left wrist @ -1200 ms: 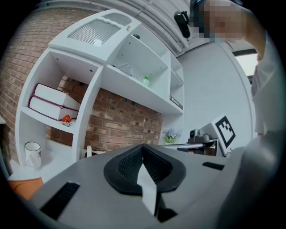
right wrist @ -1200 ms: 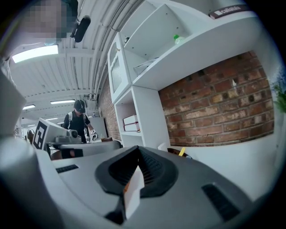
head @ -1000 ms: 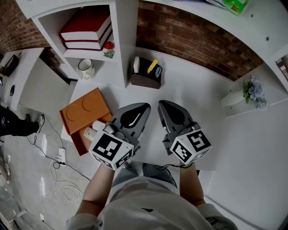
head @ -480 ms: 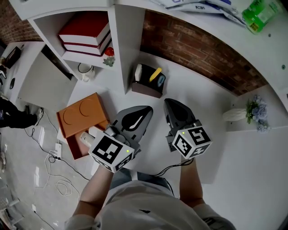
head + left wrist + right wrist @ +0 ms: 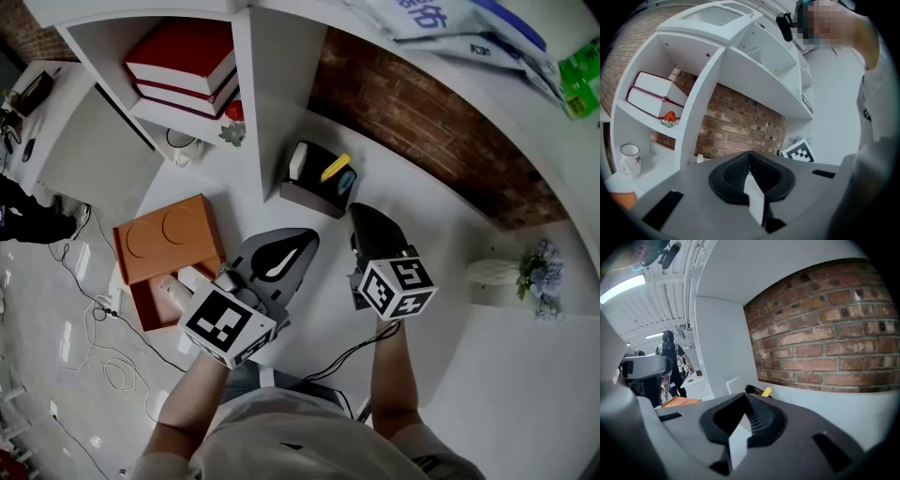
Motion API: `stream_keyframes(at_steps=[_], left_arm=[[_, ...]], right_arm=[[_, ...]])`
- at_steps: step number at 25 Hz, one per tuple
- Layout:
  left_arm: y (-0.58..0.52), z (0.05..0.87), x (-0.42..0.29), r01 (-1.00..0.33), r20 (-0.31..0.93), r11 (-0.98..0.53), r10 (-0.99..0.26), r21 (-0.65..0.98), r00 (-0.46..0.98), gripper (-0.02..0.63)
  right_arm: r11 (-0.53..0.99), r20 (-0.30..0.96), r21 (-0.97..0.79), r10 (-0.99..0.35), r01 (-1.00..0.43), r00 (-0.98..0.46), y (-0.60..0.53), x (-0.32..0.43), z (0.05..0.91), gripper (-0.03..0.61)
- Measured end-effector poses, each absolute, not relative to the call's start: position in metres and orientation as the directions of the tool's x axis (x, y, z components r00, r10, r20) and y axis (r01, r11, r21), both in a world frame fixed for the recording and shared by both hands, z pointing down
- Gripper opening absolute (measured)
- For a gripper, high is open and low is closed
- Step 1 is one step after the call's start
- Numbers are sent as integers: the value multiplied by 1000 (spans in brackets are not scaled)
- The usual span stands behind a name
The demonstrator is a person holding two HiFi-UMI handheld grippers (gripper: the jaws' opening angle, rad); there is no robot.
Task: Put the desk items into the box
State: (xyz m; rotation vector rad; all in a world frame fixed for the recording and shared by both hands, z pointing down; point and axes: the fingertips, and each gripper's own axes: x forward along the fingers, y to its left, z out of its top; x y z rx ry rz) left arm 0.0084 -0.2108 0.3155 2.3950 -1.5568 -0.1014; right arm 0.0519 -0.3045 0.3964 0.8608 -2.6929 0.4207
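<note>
White desk [image 5: 450, 234] under a white shelf unit [image 5: 272, 103], with a brick wall [image 5: 412, 112] behind. The orange box [image 5: 164, 239] sits at the desk's left edge, just beside my left gripper [image 5: 302, 242]; pale rolls show at its open side.

Both my grippers hover over the bare middle of the desk, side by side and apart. Left fingers [image 5: 740, 171] are pressed together with nothing between them. Right gripper [image 5: 364, 214] is the same: fingers [image 5: 757, 416] closed tight, empty, tips aimed at the dark desk organiser [image 5: 314, 192], near it but not touching.

The organiser stands at the foot of the shelf divider, with a yellow item [image 5: 335, 167] sticking up from it (a white one beside it). Red books [image 5: 183, 61] are stacked in the shelf bay, a white mug [image 5: 183, 145] below them.
</note>
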Motion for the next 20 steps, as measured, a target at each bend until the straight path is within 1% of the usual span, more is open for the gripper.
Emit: stream_keyframes(at_steps=[9, 13, 17, 20], left_arm=[[-217, 326, -1, -893, 114, -349, -913, 283, 392, 12], [-216, 328, -4, -896, 119, -338, -916, 287, 384, 12], [-214, 331, -9, -902, 127, -322, -921, 289, 370, 12], [-212, 333, -12, -905, 131, -310, -924, 292, 359, 12]], right_arm=[[763, 396, -222, -499, -607, -771, -339, 43, 423, 14], [773, 424, -199, -487, -603, -764, -354, 35, 429, 15], [772, 447, -184, -485, -608, -752, -370, 26, 433, 37], [755, 459, -208, -486, -622, -744, -381, 23, 439, 49]])
